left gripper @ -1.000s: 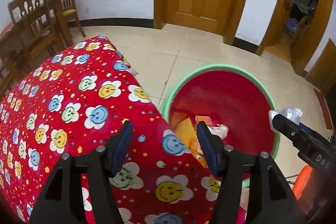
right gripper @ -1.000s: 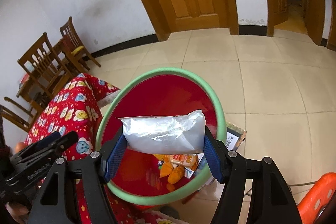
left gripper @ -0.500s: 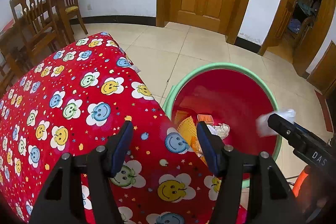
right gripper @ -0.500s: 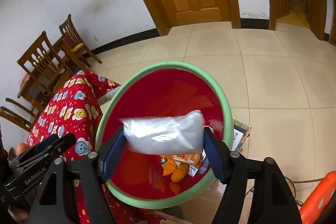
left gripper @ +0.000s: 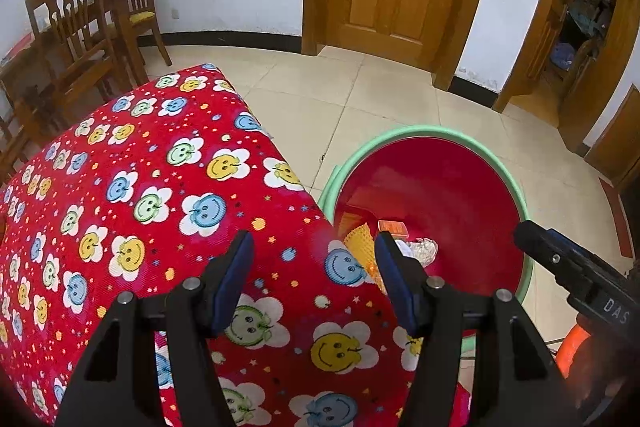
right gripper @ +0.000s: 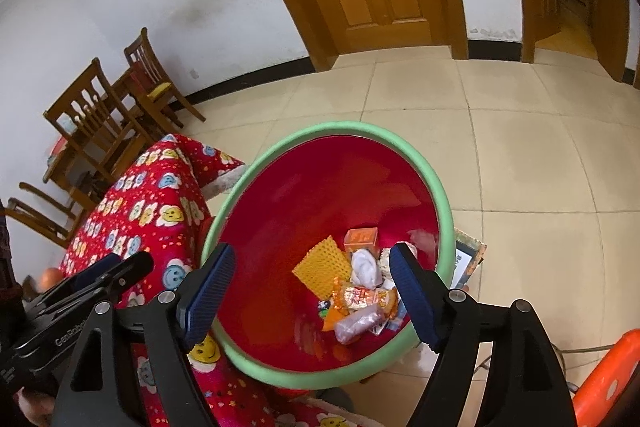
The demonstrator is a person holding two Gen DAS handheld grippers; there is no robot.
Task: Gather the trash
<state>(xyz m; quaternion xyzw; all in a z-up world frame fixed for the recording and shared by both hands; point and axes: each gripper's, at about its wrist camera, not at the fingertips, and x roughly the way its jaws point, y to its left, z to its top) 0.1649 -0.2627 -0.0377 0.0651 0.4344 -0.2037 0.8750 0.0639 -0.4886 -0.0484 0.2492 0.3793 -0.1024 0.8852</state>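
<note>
Right wrist view, right gripper (right gripper: 312,291) jaws opening, empty

Printed in white on the black body of the right gripper (left gripper: 576,279), at the right edge of the left wrist view: "DAS", cut off by the frame. On the black body of the left gripper (right gripper: 80,311), low at the left of the right wrist view: "GenRobot", its end hidden. Print on the snack wrappers in the red bin (right gripper: 280,211) too small to read.
</note>
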